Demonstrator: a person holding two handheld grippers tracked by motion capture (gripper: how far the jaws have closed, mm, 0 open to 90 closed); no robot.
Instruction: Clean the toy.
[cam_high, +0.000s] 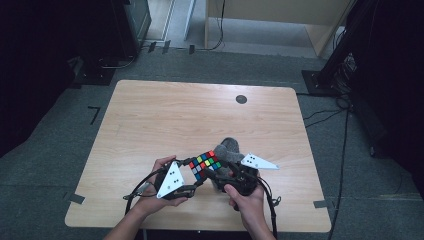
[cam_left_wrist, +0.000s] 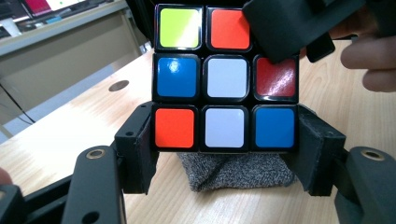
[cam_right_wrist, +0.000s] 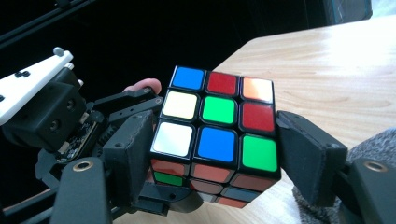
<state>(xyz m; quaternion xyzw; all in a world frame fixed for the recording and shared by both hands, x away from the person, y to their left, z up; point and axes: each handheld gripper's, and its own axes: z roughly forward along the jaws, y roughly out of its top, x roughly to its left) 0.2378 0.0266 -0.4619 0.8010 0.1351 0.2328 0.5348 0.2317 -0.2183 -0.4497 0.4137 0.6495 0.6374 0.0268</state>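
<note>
A scrambled colour cube (cam_high: 205, 164) is held up over the near part of the wooden table (cam_high: 175, 115). My left gripper (cam_high: 192, 172) is shut on it: in the left gripper view its pads (cam_left_wrist: 144, 140) press both sides of the cube's (cam_left_wrist: 226, 77) lowest layer. My right gripper (cam_high: 216, 175) comes in from the other side. In the right gripper view its jaws (cam_right_wrist: 215, 154) flank the cube (cam_right_wrist: 217, 121) close to its faces, and I see no firm press. The right gripper's black jaw covers the cube's top right corner in the left gripper view.
A grey knitted cloth (cam_high: 227, 147) lies on the table just behind and under the cube (cam_left_wrist: 233, 170). A dark round hole (cam_high: 241, 99) sits near the table's far edge. Dark stands and cables surround the table on the carpet.
</note>
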